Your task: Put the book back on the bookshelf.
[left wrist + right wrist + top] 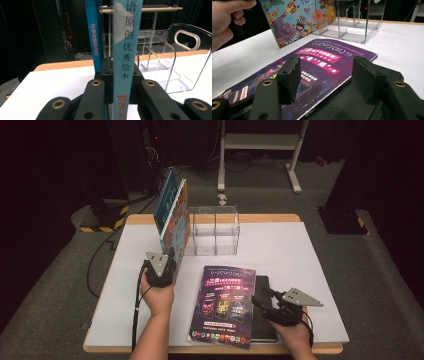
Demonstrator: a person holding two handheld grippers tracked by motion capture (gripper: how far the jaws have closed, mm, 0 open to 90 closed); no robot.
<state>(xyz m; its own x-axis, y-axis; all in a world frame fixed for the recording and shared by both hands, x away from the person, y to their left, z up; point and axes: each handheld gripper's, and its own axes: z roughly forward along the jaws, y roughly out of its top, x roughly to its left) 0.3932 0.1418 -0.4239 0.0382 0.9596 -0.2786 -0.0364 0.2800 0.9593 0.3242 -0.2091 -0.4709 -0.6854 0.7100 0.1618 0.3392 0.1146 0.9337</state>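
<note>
Two thin picture books (pixel 172 215) are held upright, spines toward the person, over the left half of the counter (pixel 310 250), near its far edge. They are clamped at the lower end by the left tongs (pixel 167 259), whose jaws are closed tight on them. In the left gripper view the two spines (pixel 126 50) are seen edge-on: the nearer pale blue one reads 语原创优秀绘本 in black with red 世界 below; the darker blue one (pixel 94 37) carries small red characters too fine to read. The right gripper view gives the cover face instead (pixel 299 20): cartoon giraffe, zebra and other animals.

Just beside the books, toward the far edge at centre, a clear acrylic book holder (pixel 215 230) with dividers stands on the counter; an oval handle cut-out (pixel 187 40) is seen in the left gripper view.

A purple magazine (pixel 225 302) lies flat near the near edge, centre, overlapping a black notebook (pixel 265 315) under its right side. Pink banner headings with white Chinese characters are seen on the magazine (pixel 319 56), too small to read surely.

The right tongs (pixel 263 299) sit low at the magazine's right edge over the notebook, jaws parted about halfway with nothing gripped. The left hand (pixel 225 21) is also caught in the right gripper view.
</note>
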